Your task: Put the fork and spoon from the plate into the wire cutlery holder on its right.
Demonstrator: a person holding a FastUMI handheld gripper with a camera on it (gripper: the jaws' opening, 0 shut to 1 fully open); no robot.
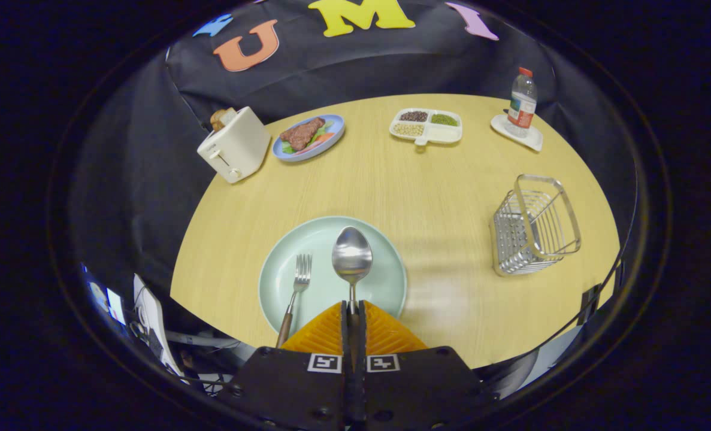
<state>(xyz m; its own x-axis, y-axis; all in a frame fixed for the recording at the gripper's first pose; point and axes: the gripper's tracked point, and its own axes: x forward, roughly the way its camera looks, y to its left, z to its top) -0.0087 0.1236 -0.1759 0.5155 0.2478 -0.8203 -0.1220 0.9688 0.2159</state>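
My gripper (353,306) is shut on the spoon (351,257), its orange fingers (322,335) pressed together on the handle. The spoon's bowl points forward and is held above the pale green plate (385,281). The fork (296,293) lies on the plate just left of the fingers, tines forward, its brown handle reaching over the plate's near rim. The wire cutlery holder (533,224) stands on the table to the right of the plate, a good way off, with nothing visible inside it.
On the round wooden table (427,191) beyond the plate stand a white toaster (234,149) with bread, a blue plate of food (308,136), a divided dish of beans (426,126) and a water bottle (522,105) on a white tray. The table's edge curves close behind the holder.
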